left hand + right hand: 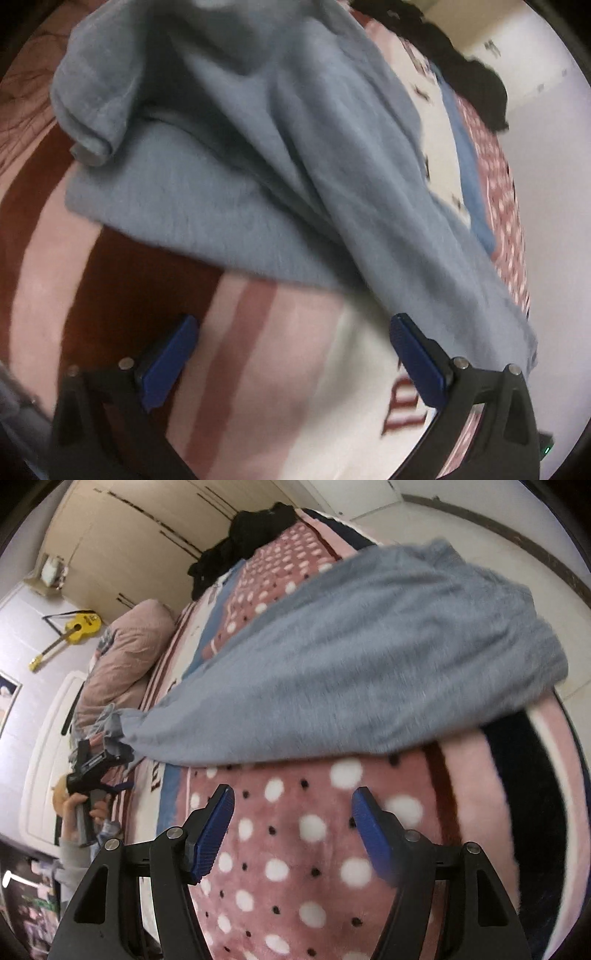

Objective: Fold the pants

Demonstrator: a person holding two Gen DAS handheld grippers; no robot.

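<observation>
A pink polka-dot blanket (295, 849) covers the bed; a pink pillow (125, 657), black clothing (240, 542) and a yellow guitar (79, 627) lie beyond.

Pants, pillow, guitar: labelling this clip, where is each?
pants (351, 672), right wrist view, middle of the grey fabric
pillow (122, 653), right wrist view, its pink side
guitar (83, 626), right wrist view, yellow body

The left gripper (293, 334) hangs with its 2 blue pads spread wide over the striped blanket (258, 350), nothing between them. Just beyond lie the grey-blue pants (229, 177), bunched in thick folds, one fold running down toward the right pad (415, 360).
</observation>
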